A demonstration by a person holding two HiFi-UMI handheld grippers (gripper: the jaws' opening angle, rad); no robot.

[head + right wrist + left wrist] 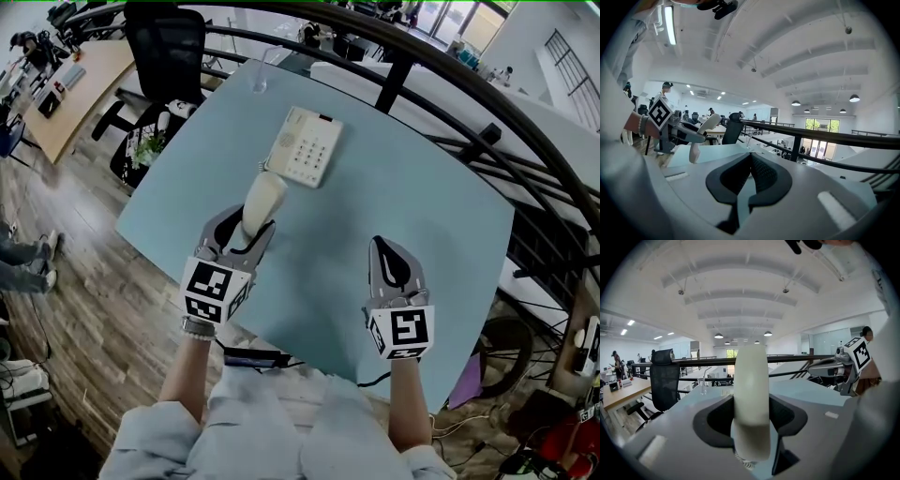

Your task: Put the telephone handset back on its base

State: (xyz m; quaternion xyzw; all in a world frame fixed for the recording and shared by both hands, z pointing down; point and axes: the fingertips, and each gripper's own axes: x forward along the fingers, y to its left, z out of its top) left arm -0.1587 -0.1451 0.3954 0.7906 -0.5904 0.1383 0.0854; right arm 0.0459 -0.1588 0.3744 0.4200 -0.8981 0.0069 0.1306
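The cream telephone base [306, 146] with its keypad lies on the far part of the light blue table [422, 216]. The cream handset [262, 203] stands nearly upright, lifted above the table and nearer to me than the base. My left gripper [248, 227] is shut on its lower end. In the left gripper view the handset [751, 394] fills the gap between the jaws of the left gripper [751, 405]. My right gripper [378, 244] hovers to the right with nothing in it. In its own view the right gripper [751, 157] has its pads meeting.
A clear glass [258, 79] stands at the table's far edge. A black railing [403, 56] curves behind the table. A black office chair [165, 45] and a wooden desk [80, 89] stand at the left, over a wooden floor.
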